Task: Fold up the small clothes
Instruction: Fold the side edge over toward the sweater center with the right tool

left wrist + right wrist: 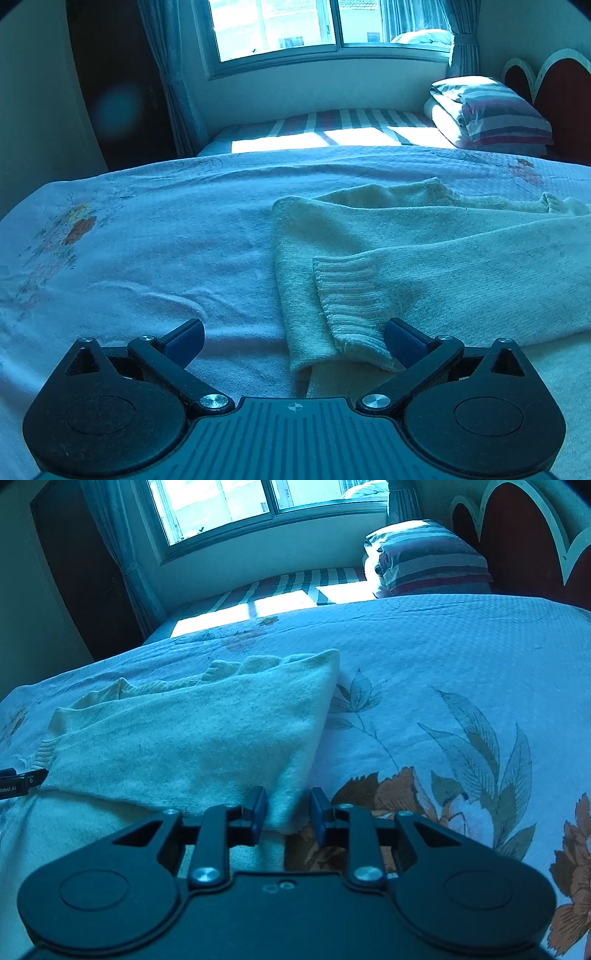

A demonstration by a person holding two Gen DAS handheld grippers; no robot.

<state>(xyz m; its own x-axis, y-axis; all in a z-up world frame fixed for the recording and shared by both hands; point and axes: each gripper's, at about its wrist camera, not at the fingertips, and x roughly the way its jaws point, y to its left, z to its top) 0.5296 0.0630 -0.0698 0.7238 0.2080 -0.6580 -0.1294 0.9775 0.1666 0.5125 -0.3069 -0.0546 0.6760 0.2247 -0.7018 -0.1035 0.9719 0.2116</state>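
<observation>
Cream knit sweater folded, flat on bedspread.

both wrist views low over the bedspread, facing the window, sharing the cream sweater

Left black two-finger gripper with blue pads: jaws spread wide, held low and level, nothing between them. Right black two-finger gripper with blue pads: jaws narrowly parted, gap visible, pitched slightly downward.

Black linkages, silver screws, blue pads
</observation>
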